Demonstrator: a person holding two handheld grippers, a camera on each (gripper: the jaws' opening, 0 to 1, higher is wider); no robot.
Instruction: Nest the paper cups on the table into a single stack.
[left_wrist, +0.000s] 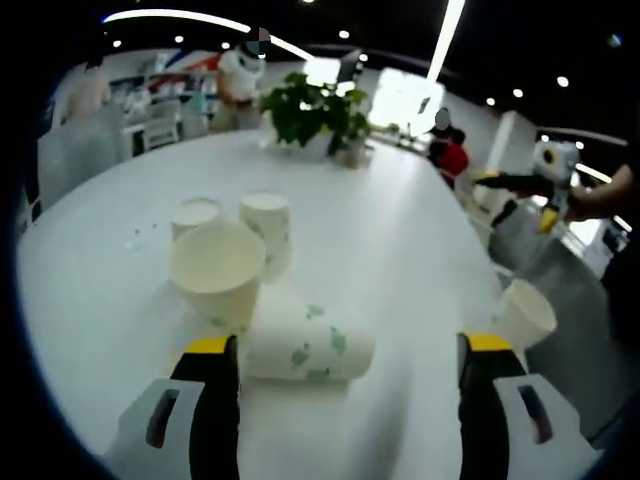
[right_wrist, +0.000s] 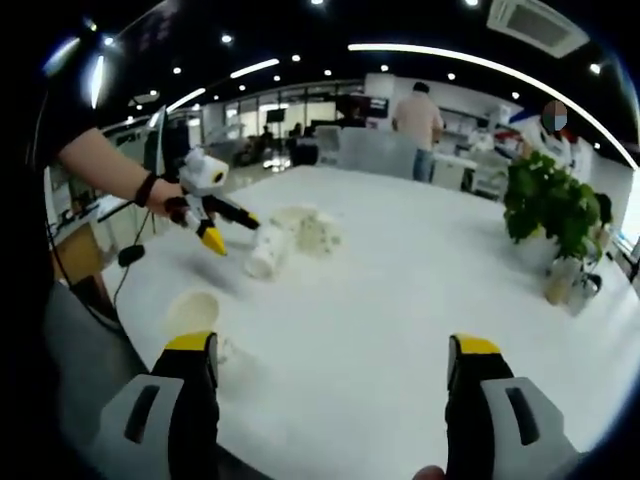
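Observation:
My left gripper (left_wrist: 348, 345) is open, its jaws wide apart over the white table (left_wrist: 420, 250). Just ahead of its left jaw a paper cup with green print (left_wrist: 300, 345) lies on its side, not gripped. Behind it an upright cup (left_wrist: 218, 270) shows its open mouth, and two upside-down cups (left_wrist: 267, 225) stand further back. A lone upright cup (left_wrist: 525, 312) sits near the right table edge. My right gripper (right_wrist: 332, 345) is open and holds nothing; that lone cup (right_wrist: 195, 312) stands ahead of its left jaw. The left gripper (right_wrist: 230, 230) hovers by the lying cup (right_wrist: 268, 250).
A potted plant (left_wrist: 315, 110) (right_wrist: 550, 205) stands at the far side of the table. The right gripper (left_wrist: 545, 185), held by a hand, is off the table's right edge. People stand in the background near shelves. The table edge (right_wrist: 150, 330) runs close to the lone cup.

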